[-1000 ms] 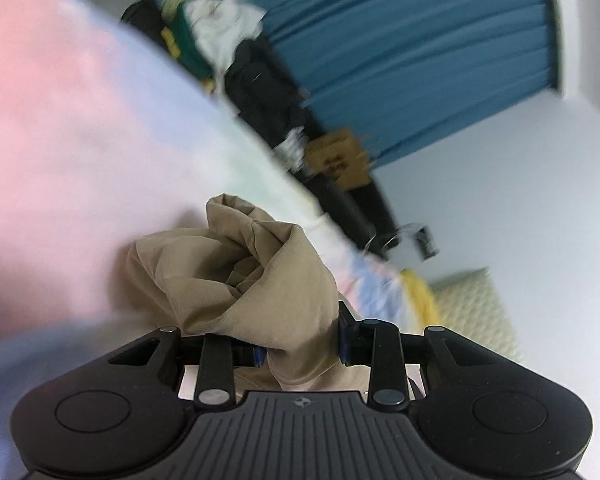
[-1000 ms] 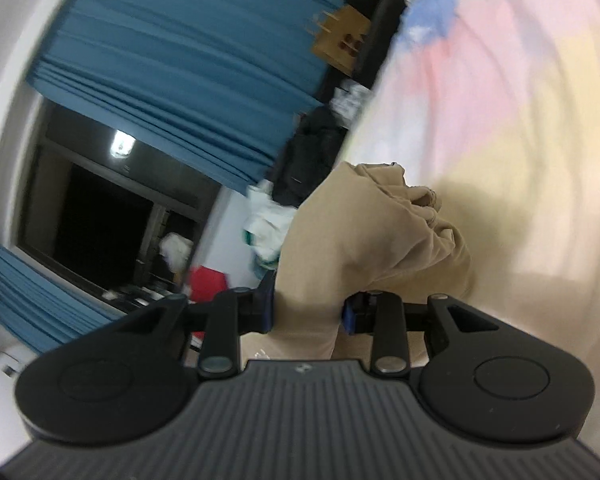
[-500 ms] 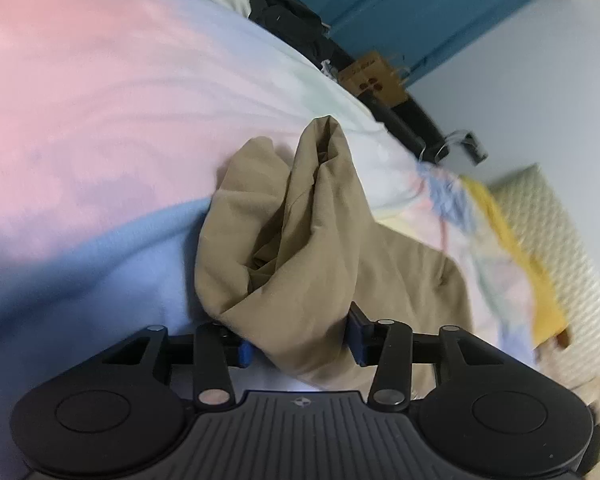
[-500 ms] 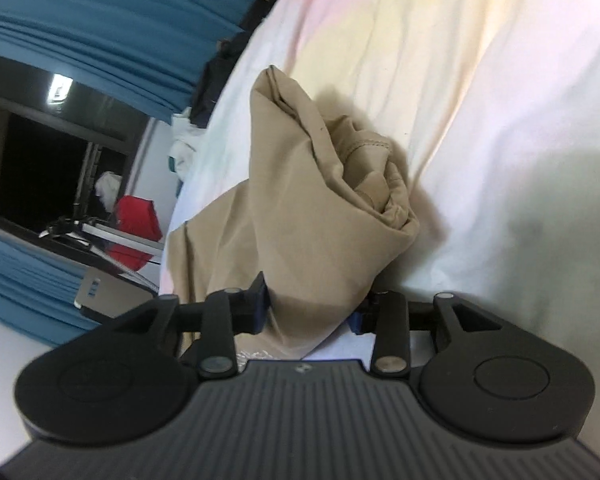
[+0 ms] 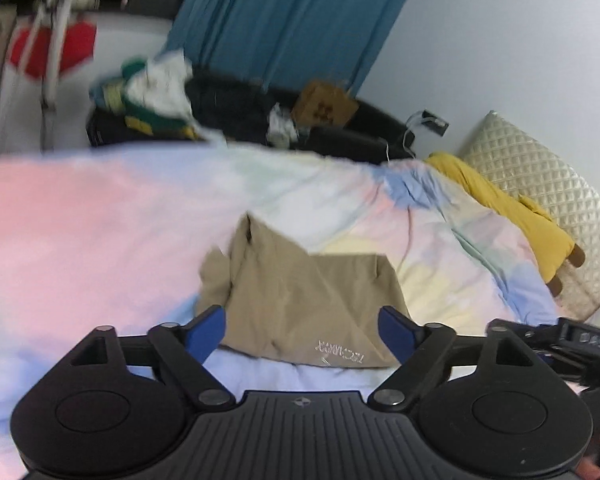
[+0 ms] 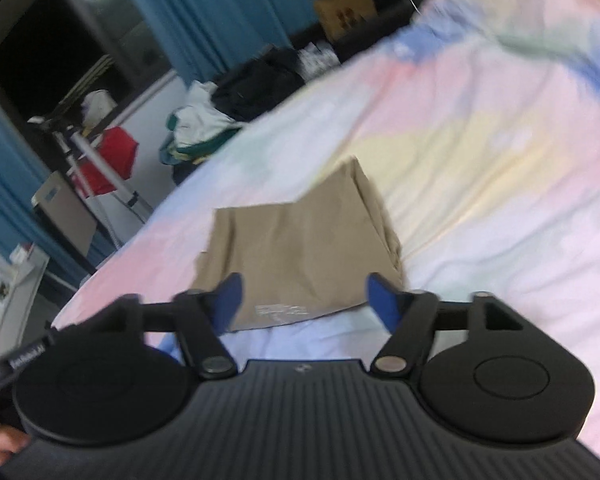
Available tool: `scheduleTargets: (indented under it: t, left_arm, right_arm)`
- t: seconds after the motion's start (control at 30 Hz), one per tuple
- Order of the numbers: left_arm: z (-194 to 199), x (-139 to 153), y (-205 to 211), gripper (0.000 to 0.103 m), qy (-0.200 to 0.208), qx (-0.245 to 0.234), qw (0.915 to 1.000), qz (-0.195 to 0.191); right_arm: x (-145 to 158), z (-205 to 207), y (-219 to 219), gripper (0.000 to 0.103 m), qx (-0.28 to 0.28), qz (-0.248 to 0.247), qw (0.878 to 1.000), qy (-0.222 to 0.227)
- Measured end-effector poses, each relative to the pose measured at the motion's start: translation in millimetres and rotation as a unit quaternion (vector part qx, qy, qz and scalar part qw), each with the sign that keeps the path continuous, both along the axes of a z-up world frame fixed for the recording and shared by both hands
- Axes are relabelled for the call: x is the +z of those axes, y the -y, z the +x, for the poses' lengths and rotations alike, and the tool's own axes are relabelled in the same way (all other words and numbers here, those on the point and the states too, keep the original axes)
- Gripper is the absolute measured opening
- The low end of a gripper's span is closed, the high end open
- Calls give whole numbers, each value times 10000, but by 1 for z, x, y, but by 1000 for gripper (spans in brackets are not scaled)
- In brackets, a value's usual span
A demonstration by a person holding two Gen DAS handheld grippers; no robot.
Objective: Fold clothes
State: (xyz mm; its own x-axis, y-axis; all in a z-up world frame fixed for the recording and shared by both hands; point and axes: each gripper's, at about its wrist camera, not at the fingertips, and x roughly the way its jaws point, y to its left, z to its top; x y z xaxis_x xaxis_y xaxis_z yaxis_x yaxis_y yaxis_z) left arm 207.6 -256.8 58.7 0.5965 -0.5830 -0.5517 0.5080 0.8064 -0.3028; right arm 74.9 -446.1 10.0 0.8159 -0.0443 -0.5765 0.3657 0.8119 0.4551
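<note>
A tan garment [image 5: 300, 296] lies folded flat on the pastel bedspread [image 5: 80, 232], with a small white logo near its front edge. It also shows in the right wrist view [image 6: 300, 256]. My left gripper [image 5: 301, 326] is open and empty, just in front of the garment's near edge. My right gripper [image 6: 303, 294] is open and empty, at the same near edge. Part of the right gripper [image 5: 571, 344] shows at the right of the left wrist view.
A yellow garment [image 5: 507, 208] and a quilted pillow [image 5: 547, 184] lie at the bed's far right. A pile of clothes [image 5: 156, 92] sits beyond the bed by blue curtains [image 5: 292, 20]. A drying rack with red cloth [image 6: 104, 156] stands near the window.
Both grippers have let go of the tan garment and opened. The garment now lies flat on the bed. Both grippers have pulled back from it.
</note>
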Motion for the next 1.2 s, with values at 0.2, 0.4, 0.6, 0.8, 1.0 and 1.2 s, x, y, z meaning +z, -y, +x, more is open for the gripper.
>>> scheduleTargets:
  t: [0.2, 0.4, 0.6, 0.8, 1.0, 1.2]
  left_arm:
    - [-62, 43, -22, 102, 650, 48, 9977, 157]
    - [-122, 67, -48, 103, 999, 74, 9944, 341]
    - [-154, 60, -80, 103, 1092, 298, 9931, 307]
    - [-169, 52, -98, 103, 1185, 322, 9918, 368]
    - [-178, 46, -100, 103, 1525, 384, 9854, 644]
    - [-178, 36, -105, 103, 1499, 491, 9852, 672]
  right_arm:
    - [45, -30, -44, 88, 243, -812, 9958, 337]
    - [59, -67, -80, 88, 293, -1212, 9895, 727]
    - [48, -88, -108, 88, 315, -1528, 9830, 971]
    - [31, -90, -136, 88, 372, -1775, 9778, 1054]
    - [14, -70, -155, 88, 447, -1947, 9742, 1051]
    - [-7, -53, -153, 88, 393, -2076, 9729, 937]
